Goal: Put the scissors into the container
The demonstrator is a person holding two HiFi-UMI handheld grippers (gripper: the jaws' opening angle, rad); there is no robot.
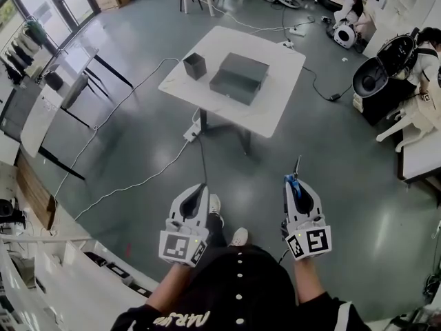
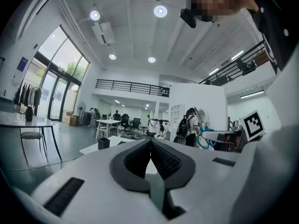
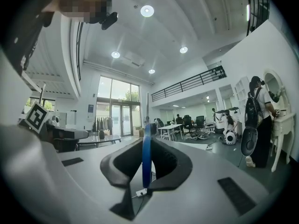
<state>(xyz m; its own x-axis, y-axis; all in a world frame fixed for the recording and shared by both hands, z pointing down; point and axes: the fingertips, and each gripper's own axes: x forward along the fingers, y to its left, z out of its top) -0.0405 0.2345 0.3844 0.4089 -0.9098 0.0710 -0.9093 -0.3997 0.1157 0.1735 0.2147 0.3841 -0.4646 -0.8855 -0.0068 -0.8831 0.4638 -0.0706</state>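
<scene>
The right claw (image 1: 295, 182) is clamped on the blue handle of the scissors (image 3: 146, 160), whose blades jut out ahead of its tips. The left claw (image 2: 151, 143) is closed on nothing. The grey container (image 1: 239, 78) sits on the white bench (image 1: 275, 109), well ahead of both claws.

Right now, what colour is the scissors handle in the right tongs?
Blue scissors handle; clearest in the right gripper view.

A white table (image 1: 279, 95) is standing on the grey floor (image 1: 331, 185). A small dark container (image 1: 195, 65) is sitting near the table's left edge, and a larger grey box (image 1: 239, 78) is lying just beside it. White cables (image 1: 131, 183) are trailing across the floor.
</scene>
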